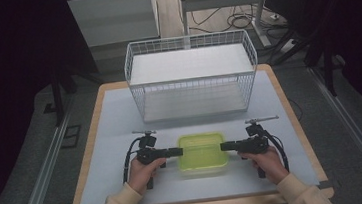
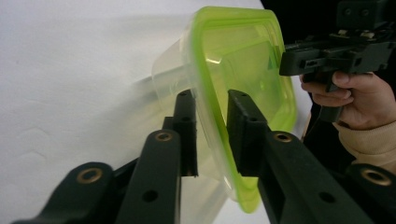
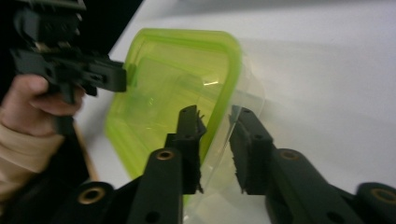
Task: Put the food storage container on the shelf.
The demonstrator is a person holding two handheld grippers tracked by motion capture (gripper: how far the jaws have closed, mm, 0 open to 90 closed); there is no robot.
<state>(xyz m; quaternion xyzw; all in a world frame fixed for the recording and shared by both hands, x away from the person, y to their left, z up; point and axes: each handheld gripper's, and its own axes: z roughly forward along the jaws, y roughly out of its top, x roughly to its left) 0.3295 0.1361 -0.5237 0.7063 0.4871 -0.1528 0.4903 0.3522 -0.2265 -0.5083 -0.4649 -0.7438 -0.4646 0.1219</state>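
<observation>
A clear container with a lime-green lid (image 1: 202, 151) sits on the white mat near the table's front edge. My left gripper (image 1: 180, 152) comes in level from the left and grips the container's left rim. In the left gripper view my left gripper (image 2: 212, 100) has one jaw on each side of the green rim (image 2: 238, 51), pinching it. My right gripper (image 1: 223, 147) meets the opposite rim from the right. In the right gripper view my right gripper (image 3: 217, 114) clamps the rim and clear wall of the container (image 3: 163, 79).
A white wire basket (image 1: 188, 41) with a white floor stands behind the container, at the back of the mat (image 1: 115, 118). The wooden table edge (image 1: 290, 106) frames the mat. Dark floor, cables and stands surround the table.
</observation>
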